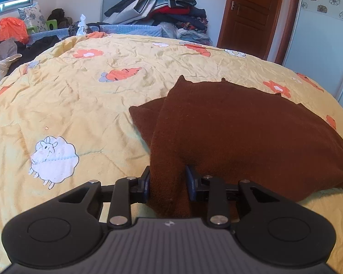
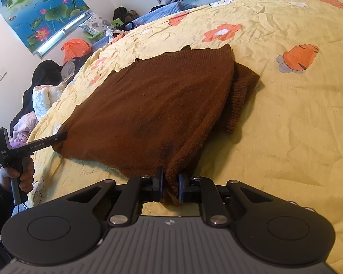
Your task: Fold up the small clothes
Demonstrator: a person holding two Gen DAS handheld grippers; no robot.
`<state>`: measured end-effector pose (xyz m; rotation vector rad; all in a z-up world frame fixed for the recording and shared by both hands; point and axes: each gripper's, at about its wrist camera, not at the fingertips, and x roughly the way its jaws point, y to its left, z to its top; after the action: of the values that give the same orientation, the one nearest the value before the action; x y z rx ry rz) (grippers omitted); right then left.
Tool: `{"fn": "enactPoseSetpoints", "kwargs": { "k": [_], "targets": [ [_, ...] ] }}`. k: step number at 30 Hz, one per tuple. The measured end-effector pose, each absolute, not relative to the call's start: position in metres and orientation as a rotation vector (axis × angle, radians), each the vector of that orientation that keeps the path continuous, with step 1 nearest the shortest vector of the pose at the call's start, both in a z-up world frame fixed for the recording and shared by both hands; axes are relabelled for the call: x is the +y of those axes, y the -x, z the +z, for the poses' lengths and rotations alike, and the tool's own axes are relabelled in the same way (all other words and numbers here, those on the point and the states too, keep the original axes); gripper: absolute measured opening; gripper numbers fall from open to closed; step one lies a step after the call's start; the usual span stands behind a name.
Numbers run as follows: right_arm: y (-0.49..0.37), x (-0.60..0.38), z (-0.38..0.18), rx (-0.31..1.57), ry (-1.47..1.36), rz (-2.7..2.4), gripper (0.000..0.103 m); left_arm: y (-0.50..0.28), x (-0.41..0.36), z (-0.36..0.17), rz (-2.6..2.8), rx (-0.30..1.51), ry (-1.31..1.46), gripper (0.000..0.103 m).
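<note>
- Nearest the left wrist camera, the left gripper (image 1: 168, 183) pinches a bunched corner of the brown sweater (image 1: 240, 132) between its two fingers.
- Seen from the right wrist view, the right gripper (image 2: 170, 186) is likewise clamped on another corner of the sweater (image 2: 153, 105), fabric gathered between its fingers.
- From that same view the left gripper (image 2: 59, 137) meets the sweater's far left edge, with the person's left hand (image 2: 18, 175) on its handle.
- Folded over itself, the sweater lies on the yellow quilt (image 1: 84, 105) of the bed, a ribbed cuff (image 2: 236, 105) poking out on one side.
- Beyond the bed rises a heap of clothes (image 1: 162, 2), beside a brown door (image 1: 251, 11).
</note>
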<state>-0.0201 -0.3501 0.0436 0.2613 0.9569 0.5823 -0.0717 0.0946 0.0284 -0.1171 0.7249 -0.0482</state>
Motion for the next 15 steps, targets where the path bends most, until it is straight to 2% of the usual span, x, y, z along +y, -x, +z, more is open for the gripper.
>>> {"fn": "enactPoseSetpoints", "kwargs": {
  "k": [2, 4, 9, 10, 13, 15],
  "targets": [
    [0.02, -0.349, 0.044, 0.96, -0.253, 0.583, 0.019, 0.071, 0.094, 0.029, -0.055, 0.731, 0.12, 0.024],
    [0.02, -0.349, 0.045, 0.962, -0.244, 0.586, 0.019, 0.071, 0.095, 0.031, -0.062, 0.735, 0.129, 0.013],
    [0.024, -0.357, 0.061, 0.931, -0.247, 0.606, 0.016, 0.084, 0.112, 0.051, -0.092, 0.712, 0.231, 0.008],
    [0.026, -0.36, 0.064, 0.927, -0.241, 0.6, 0.016, 0.088, 0.116, 0.053, -0.092, 0.712, 0.233, 0.003],
    [0.028, -0.368, 0.046, 0.991, -0.219, 0.557, 0.015, 0.091, 0.121, 0.031, -0.054, 0.792, 0.211, 0.003],
    [0.027, -0.375, 0.038, 0.987, -0.284, 0.563, 0.015, 0.095, 0.124, 0.026, -0.055, 0.78, 0.228, 0.003]
  ]
}}
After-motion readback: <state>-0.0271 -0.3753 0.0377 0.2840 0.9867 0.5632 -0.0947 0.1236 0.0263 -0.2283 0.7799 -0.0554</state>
